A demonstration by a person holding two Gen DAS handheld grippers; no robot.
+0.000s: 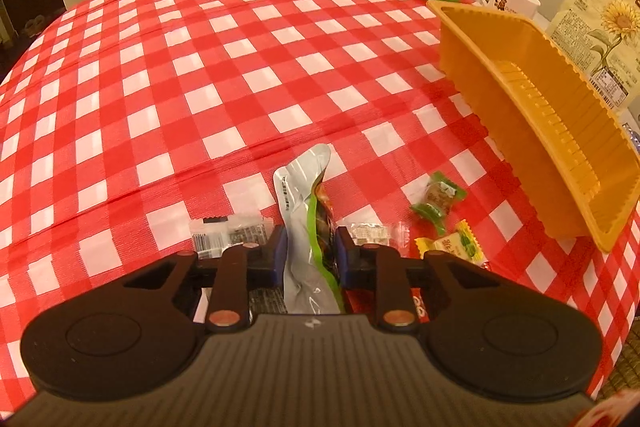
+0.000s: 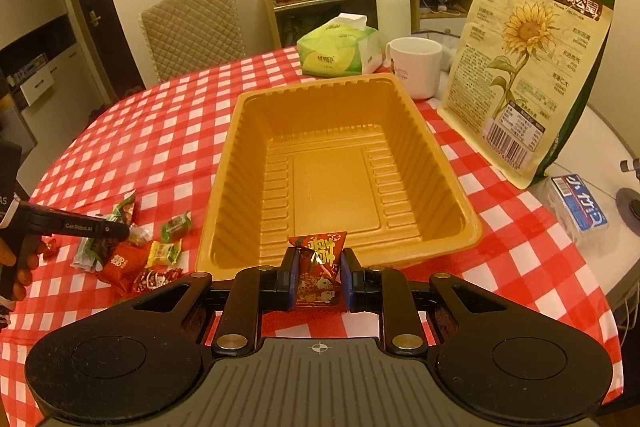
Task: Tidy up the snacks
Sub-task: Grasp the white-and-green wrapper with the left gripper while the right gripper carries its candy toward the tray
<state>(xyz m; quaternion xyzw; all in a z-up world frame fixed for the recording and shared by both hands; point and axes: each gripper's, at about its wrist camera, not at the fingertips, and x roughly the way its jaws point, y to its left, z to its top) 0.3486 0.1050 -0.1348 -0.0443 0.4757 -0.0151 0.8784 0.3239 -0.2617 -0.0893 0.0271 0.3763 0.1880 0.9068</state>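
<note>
My left gripper (image 1: 307, 247) is shut on a silver and green snack packet (image 1: 306, 223), just above the checked tablecloth. Around it lie clear-wrapped snacks (image 1: 228, 233), a green candy (image 1: 438, 201) and a yellow candy (image 1: 460, 245). My right gripper (image 2: 319, 273) is shut on a red and gold candy packet (image 2: 319, 267) at the near rim of the empty orange tray (image 2: 248, 131). The tray also shows in the left wrist view (image 1: 472, 39). The left gripper (image 2: 80, 227) shows at the left of the right wrist view, over the snack pile (image 2: 132, 255).
A green tissue pack (image 2: 340, 53), a white mug (image 2: 416, 67), a sunflower seed bag (image 2: 528, 67) and a white flask (image 2: 394, 7) stand behind and right of the tray. A small blue box (image 2: 580, 207) lies at the right. A quilted chair (image 2: 192, 31) is behind the table.
</note>
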